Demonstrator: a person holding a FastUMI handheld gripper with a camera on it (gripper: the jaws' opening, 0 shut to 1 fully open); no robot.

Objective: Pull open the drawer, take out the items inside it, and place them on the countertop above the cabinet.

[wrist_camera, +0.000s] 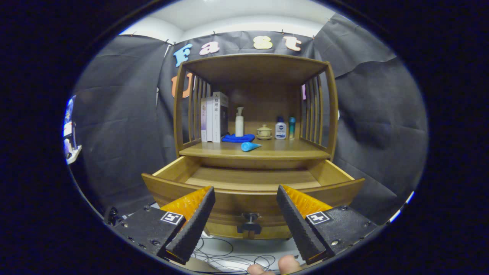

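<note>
The gripper [246, 196] stands wide open, its two fingers spread well apart and holding nothing; neither finger touches the cabinet. Between the fingers and just ahead of them is the front panel of the wooden drawer [252, 183], which is pulled out from the cabinet [254, 107], and its dark knob [249, 223] sits in the gap between the fingers, low on the panel and apart from both. The part of the drawer's floor that shows is bare wood; whatever lies close behind the front panel is hidden by it. Beyond the drawer, on the countertop [282, 152] above it, a blue tube [250, 146] lies on its side near the front edge. Further back stand several upright books [214, 116] at the left, a folded blue cloth [237, 138] just beside them with a white pump bottle [239, 122] behind it, a small lidded teacup on a saucer [264, 132], a white bottle with a dark cap [280, 128] and a slim teal bottle [292, 128]. Loose cables [225, 256] lie on the floor below the drawer, and a person's fingertips [288, 264] show beneath the gripper.
</note>
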